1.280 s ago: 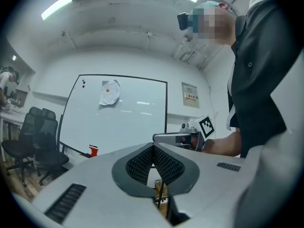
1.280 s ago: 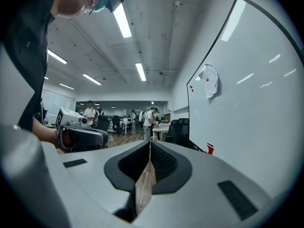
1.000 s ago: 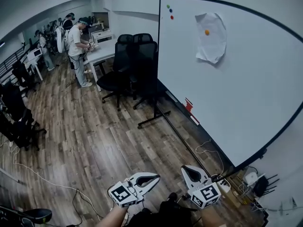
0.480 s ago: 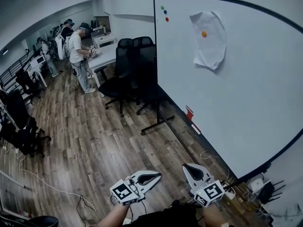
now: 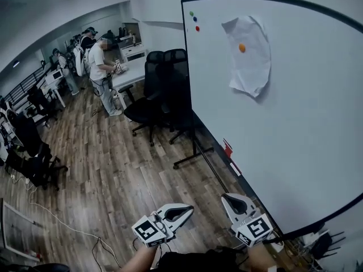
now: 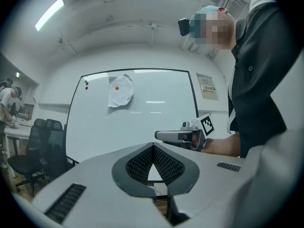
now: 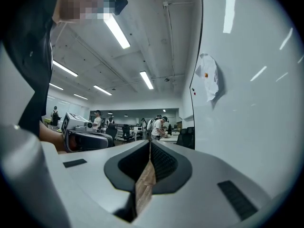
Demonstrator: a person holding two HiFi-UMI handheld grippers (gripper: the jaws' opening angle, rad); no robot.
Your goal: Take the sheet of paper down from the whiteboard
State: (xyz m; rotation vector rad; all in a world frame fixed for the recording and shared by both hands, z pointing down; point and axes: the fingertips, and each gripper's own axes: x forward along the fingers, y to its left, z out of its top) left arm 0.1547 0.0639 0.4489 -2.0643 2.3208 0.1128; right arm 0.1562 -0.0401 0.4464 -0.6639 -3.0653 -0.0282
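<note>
Paper point(image 5: 248, 55): hung high on the whiteboard point(image 5: 306, 129), pinned by one orange magnet point(image 5: 242, 47) near its top; the lower edge was crumpled and loose.
Handling: probably light, limp and easily torn; best pinched at a free lower corner, or the magnet lifted first.
Left tongs point(image 5: 188, 211): together, empty, held level and low, well short of the whiteboard.
Right tongs point(image 5: 226, 196): together, empty, level, nearer the whiteboard.

An open-plan office: a large whiteboard point(image 5: 306, 129) stands on a wood-plank floor point(image 5: 113, 169) beside black swivel chairs point(image 5: 161, 86). People point(image 5: 97, 58) stand at white desks point(image 5: 129, 71) under long ceiling strip lights point(image 7: 116, 30), and cables point(image 5: 62, 224) trail across the boards.
</note>
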